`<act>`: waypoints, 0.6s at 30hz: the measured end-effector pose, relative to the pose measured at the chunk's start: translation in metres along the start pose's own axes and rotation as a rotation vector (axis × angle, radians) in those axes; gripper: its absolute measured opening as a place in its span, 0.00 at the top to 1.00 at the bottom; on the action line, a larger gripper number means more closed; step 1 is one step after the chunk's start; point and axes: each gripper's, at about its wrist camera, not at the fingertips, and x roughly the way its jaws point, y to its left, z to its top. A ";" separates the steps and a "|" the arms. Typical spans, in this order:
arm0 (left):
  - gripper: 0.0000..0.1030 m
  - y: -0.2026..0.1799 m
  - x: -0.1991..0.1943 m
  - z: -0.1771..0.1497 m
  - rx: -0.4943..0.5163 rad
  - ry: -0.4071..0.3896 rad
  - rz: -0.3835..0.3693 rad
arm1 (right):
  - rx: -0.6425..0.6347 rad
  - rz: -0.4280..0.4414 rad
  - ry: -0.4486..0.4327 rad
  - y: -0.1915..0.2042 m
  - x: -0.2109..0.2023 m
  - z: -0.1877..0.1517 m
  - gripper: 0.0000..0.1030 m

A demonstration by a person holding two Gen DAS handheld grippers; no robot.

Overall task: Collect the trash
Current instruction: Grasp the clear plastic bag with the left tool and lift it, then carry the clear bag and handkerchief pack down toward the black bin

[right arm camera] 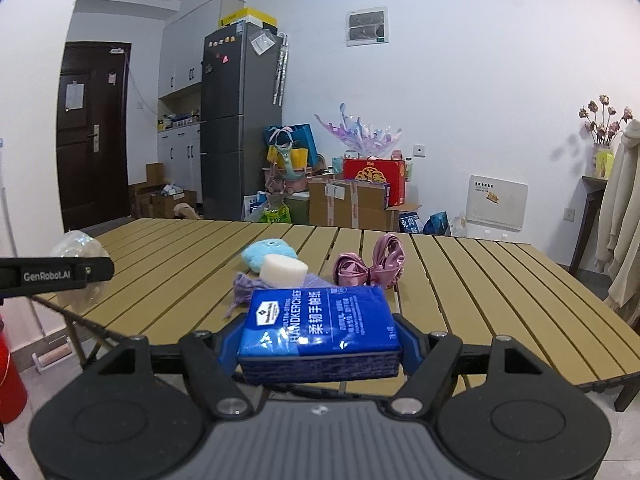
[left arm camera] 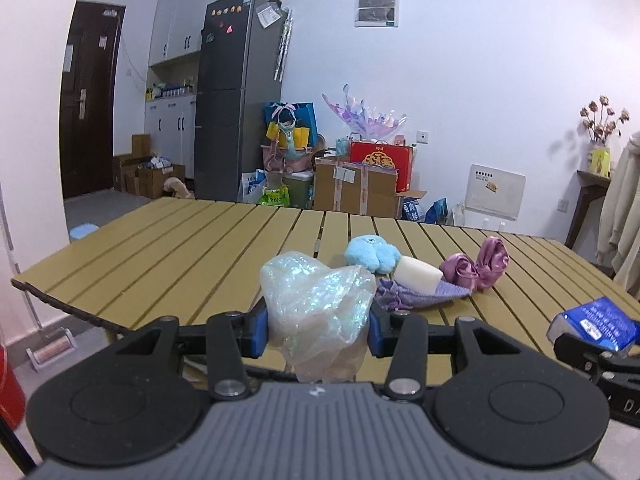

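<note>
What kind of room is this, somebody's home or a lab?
Most likely a lived-in home, a kitchen and dining area. A tall grey fridge with magnets stands beside white cabinets, gift bags and cardboard boxes pile against the wall, and a slatted wooden table fills the foreground.

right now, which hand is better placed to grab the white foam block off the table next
Neither is free: the left gripper is shut on crumpled plastic wrap, the right gripper on a blue tissue pack. Once emptied, probably right: the white foam block sits nearly straight ahead of it.
</note>
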 end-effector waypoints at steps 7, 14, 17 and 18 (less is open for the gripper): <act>0.56 0.002 -0.036 -0.008 0.038 -0.003 -0.004 | -0.010 0.009 0.015 0.004 -0.039 -0.008 0.29; 0.56 0.002 -0.058 -0.027 0.075 0.030 -0.015 | -0.034 0.024 0.058 0.013 -0.064 -0.028 0.29; 0.56 0.000 -0.064 -0.039 0.105 0.049 -0.021 | -0.038 0.032 0.083 0.015 -0.068 -0.036 0.30; 0.56 0.000 -0.066 -0.043 0.113 0.055 -0.022 | -0.041 0.033 0.091 0.017 -0.069 -0.039 0.30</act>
